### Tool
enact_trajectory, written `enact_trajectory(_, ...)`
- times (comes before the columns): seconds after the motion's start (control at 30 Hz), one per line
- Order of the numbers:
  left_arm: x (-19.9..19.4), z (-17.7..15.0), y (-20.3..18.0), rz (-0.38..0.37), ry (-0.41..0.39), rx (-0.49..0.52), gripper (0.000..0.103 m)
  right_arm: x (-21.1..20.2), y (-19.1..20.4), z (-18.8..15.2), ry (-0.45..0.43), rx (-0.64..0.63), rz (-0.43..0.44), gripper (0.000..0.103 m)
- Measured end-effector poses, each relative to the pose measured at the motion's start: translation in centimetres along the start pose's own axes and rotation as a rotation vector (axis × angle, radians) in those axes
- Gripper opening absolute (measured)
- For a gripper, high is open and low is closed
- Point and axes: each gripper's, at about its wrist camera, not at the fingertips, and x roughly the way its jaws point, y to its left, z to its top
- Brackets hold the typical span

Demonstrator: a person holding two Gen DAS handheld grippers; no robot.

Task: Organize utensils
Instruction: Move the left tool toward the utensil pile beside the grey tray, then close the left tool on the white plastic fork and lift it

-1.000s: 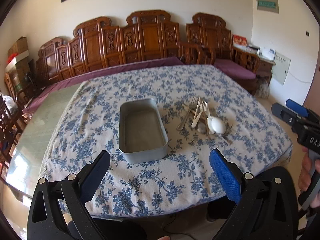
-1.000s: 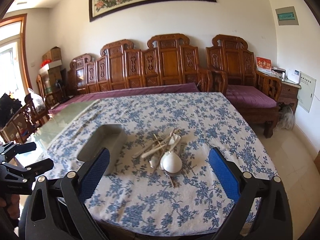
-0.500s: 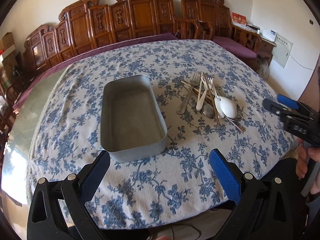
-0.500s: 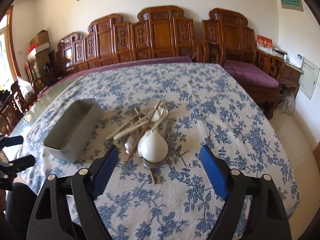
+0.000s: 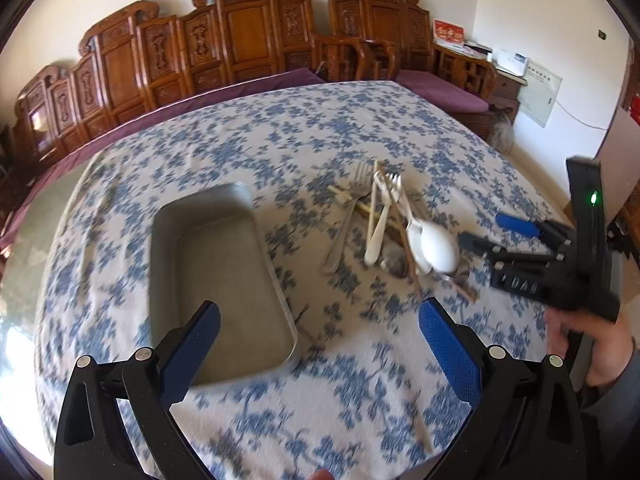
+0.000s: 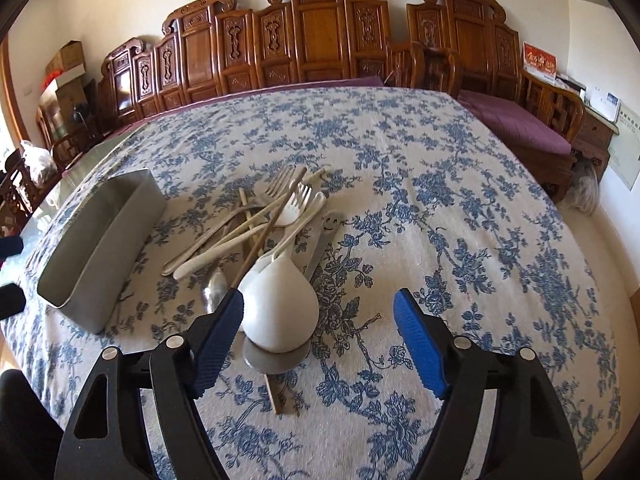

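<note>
Left view: looks forward and down past the left gripper (image 5: 319, 340), metal tray (image 5: 218, 276) close ahead.
Right view: forward and down past the right gripper (image 6: 318, 330), right over the white spoon (image 6: 280, 312).
Shared: tray, utensil pile (image 5: 384, 220), table (image 5: 280, 128), carved bench (image 6: 320, 36) behind.

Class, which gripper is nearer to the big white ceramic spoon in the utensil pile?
Right. The right gripper hangs open just before the white ceramic spoon; the left gripper is over the grey metal tray, farther away.

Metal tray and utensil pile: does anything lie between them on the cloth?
No. Both wrist views show only bare tablecloth between the metal tray and the utensil pile.
</note>
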Motion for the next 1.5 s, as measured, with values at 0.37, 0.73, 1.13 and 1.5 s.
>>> enact_trajectory(0.37, 7.8, 3.1, -1.4, -0.076, 0.116, 0.006, 0.057, 1.3, -0.9, -0.9, 0.020, 0.055, 0.042, 0.074)
enact_trajectory(0.73, 13.7, 3.6, -2.4, -0.169, 0.232, -0.054, 0.026, 1.6, -1.1, -1.6, 0.037, 0.054, 0.053, 0.074)
enact_trajectory(1.13, 8.1, 2.9, -3.6, -0.127, 0.059, 0.004, 0.011, 0.9, 0.3, -1.3, 0.018, 0.026, 0.067, 0.074)
enact_trajectory(1.5, 2.7, 1.6, -2.6, -0.095, -0.097, -0.005, 0.011, -0.5, 2.9, -1.2, -0.008, -0.036, 0.121, 0.060)
